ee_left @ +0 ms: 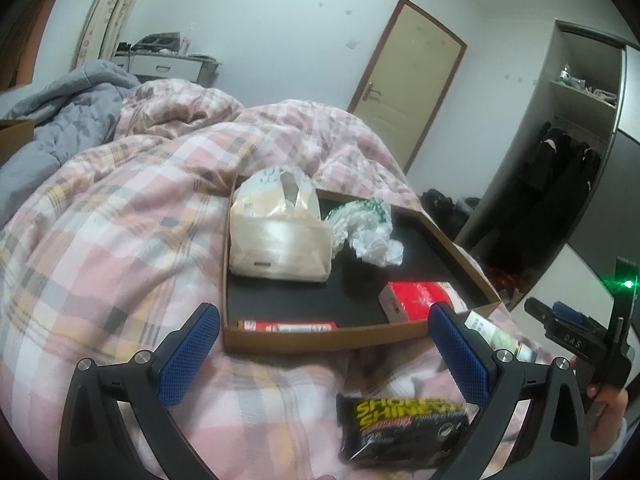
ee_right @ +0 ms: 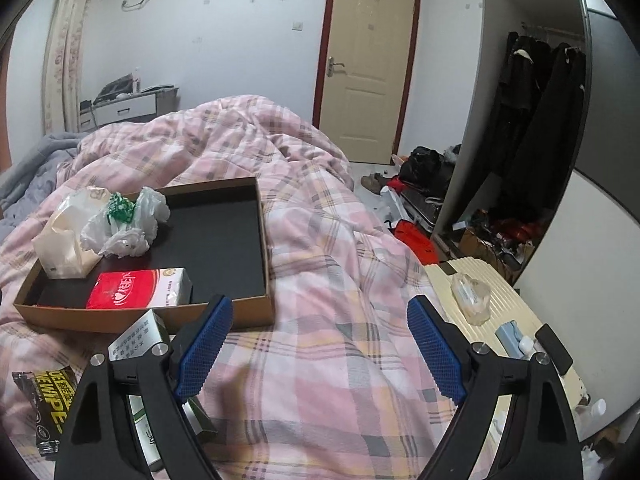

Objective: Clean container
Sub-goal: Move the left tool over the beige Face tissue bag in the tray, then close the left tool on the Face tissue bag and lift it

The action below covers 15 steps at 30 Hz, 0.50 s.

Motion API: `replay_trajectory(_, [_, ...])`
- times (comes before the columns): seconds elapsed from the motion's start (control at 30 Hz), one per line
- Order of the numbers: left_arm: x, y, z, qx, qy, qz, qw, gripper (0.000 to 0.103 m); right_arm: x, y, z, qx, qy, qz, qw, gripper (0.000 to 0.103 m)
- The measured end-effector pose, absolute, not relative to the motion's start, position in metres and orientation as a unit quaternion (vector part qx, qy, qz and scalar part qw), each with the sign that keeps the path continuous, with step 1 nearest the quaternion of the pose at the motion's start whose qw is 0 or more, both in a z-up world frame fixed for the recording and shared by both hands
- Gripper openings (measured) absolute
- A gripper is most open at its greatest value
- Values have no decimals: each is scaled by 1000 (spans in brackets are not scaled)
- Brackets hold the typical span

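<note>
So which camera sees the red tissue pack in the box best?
The right wrist view. There the red tissue pack lies in full sight near the front wall of the cardboard box, its red top and white end both showing. In the left wrist view the pack is blurry, and a hand-held gripper finger covers its corner.

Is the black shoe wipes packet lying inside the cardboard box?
No, the black shoe wipes packet lies on the pink checked quilt, outside the cardboard box.

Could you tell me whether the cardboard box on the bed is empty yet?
Not empty: the box still holds a tissue pack, crumpled bag and red packet.
</note>
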<state>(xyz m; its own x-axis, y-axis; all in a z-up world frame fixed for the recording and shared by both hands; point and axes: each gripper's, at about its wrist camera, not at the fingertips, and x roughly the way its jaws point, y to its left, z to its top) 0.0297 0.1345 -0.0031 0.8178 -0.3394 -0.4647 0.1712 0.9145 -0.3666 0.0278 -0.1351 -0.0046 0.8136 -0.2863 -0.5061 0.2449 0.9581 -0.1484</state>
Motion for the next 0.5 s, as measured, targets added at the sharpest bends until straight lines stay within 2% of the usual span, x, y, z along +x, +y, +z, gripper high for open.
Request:
replay_trajectory(0.1, [42,129,15,-162,268,-127,941,103,28,-135,-4,-34,275,-136,951,88])
replay_trajectory(0.23, [78,109,31,-148,311,-124,931,103,26,-134,-5,-37,265,-127,955,88])
replay_trajectory(0.5, [157,71,21,-118,401,-126,900,103,27,-135,-7,-33,261,-117,958,88])
